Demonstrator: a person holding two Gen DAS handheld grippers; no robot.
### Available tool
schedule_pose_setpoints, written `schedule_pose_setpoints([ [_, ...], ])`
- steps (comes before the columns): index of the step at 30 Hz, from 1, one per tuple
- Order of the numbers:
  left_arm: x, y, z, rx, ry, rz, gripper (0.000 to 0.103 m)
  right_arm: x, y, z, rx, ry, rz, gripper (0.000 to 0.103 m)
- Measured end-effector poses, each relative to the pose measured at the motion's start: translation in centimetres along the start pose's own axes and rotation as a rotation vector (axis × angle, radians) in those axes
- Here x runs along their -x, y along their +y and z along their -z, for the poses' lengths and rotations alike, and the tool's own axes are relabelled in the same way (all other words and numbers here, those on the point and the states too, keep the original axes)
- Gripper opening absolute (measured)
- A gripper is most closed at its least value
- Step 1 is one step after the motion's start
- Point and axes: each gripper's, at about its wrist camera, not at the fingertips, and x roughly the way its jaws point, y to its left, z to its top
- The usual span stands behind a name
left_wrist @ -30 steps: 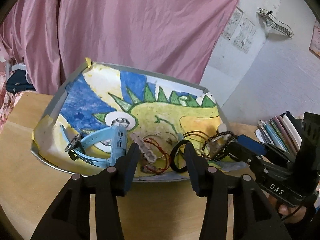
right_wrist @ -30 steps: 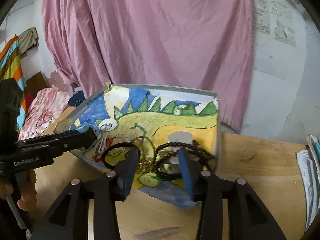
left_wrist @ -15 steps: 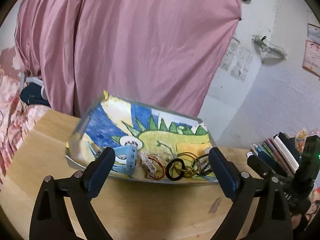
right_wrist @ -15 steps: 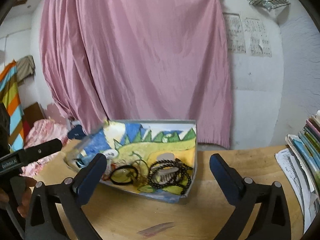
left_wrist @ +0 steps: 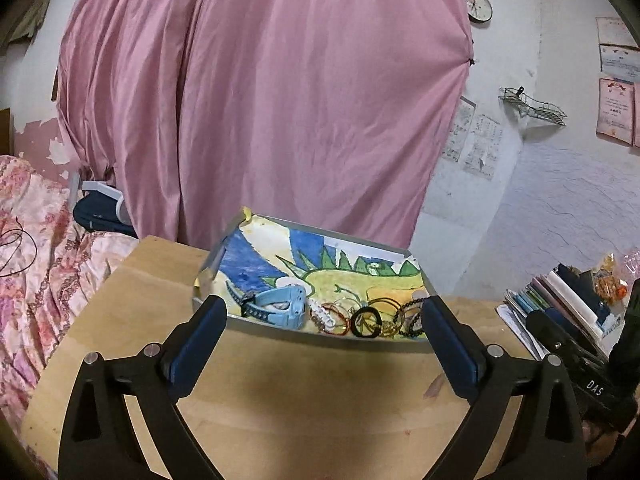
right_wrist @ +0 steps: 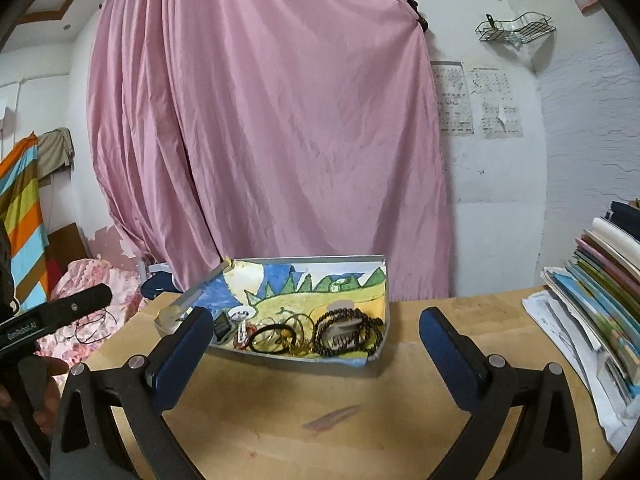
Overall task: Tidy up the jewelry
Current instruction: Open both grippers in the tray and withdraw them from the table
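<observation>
On the wooden table (left_wrist: 280, 392) before the pink curtain (left_wrist: 280, 100), I have pulled back my left gripper (left_wrist: 324, 344) and right gripper (right_wrist: 316, 344), now wide open and empty, leaving all jewelry (left_wrist: 360, 316) in the tray (right_wrist: 280, 356) at 12 o'clock, so sorting looks finished.

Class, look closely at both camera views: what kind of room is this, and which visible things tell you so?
Probably a lived-in bedroom or study corner at home: a pink curtain hangs behind a wooden desk, floral bedding lies beside it, and stacked books sit on the desk.
</observation>
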Motion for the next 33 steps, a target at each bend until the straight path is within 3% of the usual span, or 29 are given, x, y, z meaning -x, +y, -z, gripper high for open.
schedule_pose_setpoints([
  [9, 3.8, -0.3, 3.2, -0.072, -0.042, -0.073, 0.095, 2.6, 0.6, 2.6, -0.021, -0.007, 0.010, 0.103],
  [17, 6.2, -0.4, 5.9, -0.106, -0.062, -0.099, 0.095, 5.7, 2.2, 5.2, 0.037, -0.078, 0.008, 0.103],
  [24, 8.1, 1.1, 8.2, -0.062, -0.049, -0.135, 0.096, 7.2, 3.4, 7.6, 0.045, -0.084, 0.002, 0.103],
  [28, 9.3, 2.0, 10.0, -0.045, -0.089, -0.168, 0.096, 7.9, 4.4, 9.0, 0.105, -0.105, 0.046, 0.103],
  [33, 10.1, 2.5, 12.2, -0.065, -0.116, -0.205, 0.096, 8.0, 4.3, 9.9, 0.073, -0.105, 0.067, 0.103],
])
